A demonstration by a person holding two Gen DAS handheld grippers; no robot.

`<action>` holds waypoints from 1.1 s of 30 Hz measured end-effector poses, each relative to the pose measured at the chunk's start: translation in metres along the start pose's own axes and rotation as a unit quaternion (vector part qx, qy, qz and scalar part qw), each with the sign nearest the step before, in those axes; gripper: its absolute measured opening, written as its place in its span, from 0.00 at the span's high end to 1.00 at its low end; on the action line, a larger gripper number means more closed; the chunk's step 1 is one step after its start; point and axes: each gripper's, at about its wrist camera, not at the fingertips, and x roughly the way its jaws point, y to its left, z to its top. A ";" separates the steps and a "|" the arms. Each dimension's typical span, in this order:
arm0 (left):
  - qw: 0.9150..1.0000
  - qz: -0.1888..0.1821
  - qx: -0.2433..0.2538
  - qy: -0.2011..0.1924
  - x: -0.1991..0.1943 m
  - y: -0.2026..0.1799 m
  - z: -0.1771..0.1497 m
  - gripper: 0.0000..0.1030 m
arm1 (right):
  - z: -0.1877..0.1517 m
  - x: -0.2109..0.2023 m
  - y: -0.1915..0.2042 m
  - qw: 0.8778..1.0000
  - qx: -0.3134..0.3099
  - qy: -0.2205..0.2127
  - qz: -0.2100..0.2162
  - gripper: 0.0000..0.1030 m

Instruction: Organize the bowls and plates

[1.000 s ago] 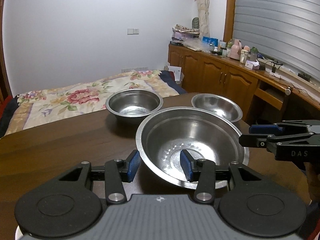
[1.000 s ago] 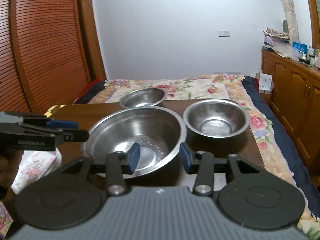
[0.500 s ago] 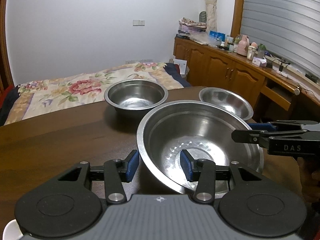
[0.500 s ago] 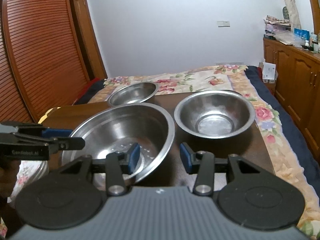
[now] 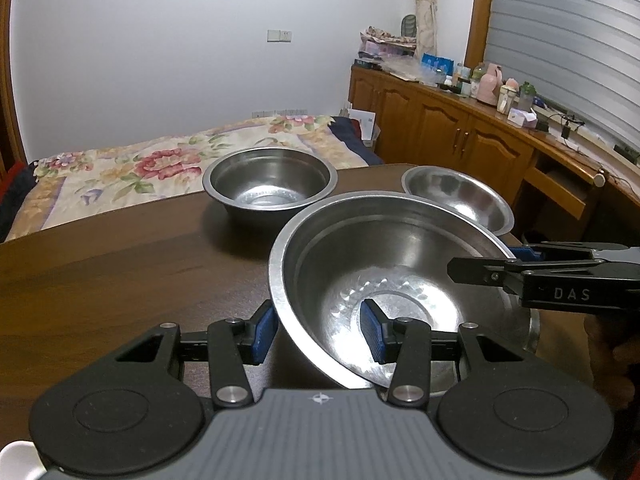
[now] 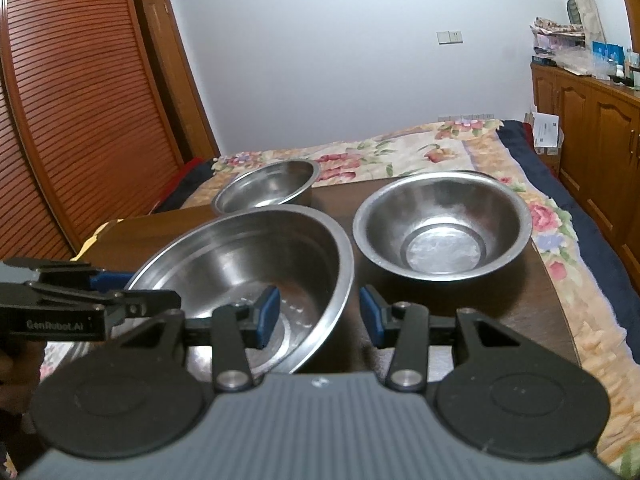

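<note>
Steel, the large bowl (image 5: 400, 296) sits tilted over the near part of the dark wooden table (image 5: 120, 272), empty. Its rim passes between the part-open jaws of both the left gripper (image 5: 318, 330) and right gripper (image 6: 316, 316); whether the pads actually press it I cannot tell. Two smaller empty bowls stand beyond: a deep bowl (image 5: 270, 190) far left, a shallow bowl (image 5: 460, 196) far right.

Three bowls: bare steel. Big bowl (image 5: 400, 280) at lower centre is glossy with a dimpled base; deep bowl (image 5: 270, 186) at centre is brushed; shallow bowl (image 5: 460, 196) at right is duller satin. Table (image 5: 120, 260) is dark polished wood. Gripper bodies are matt black plastic, pads (image 5: 264, 328) ribbed blue rubber. Bedspread (image 5: 120, 168) at left is printed cloth.
</note>
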 end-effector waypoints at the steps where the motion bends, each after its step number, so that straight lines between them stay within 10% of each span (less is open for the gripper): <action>1: 1.000 0.001 0.000 0.001 0.001 0.000 0.000 0.55 | 0.000 0.001 0.000 1.000 0.000 0.001 0.000 0.56; 7: 1.000 0.006 0.002 0.004 0.000 0.000 -0.001 0.71 | -0.002 0.003 0.002 1.000 0.002 0.004 0.001 0.58; 14: 1.000 0.003 -0.003 0.003 -0.010 0.002 -0.005 0.72 | -0.004 0.000 0.004 1.000 0.012 0.000 -0.001 0.76; 33: 1.000 -0.007 -0.001 -0.030 -0.064 -0.013 -0.020 0.72 | -0.016 -0.039 0.022 0.999 0.023 -0.023 0.006 0.76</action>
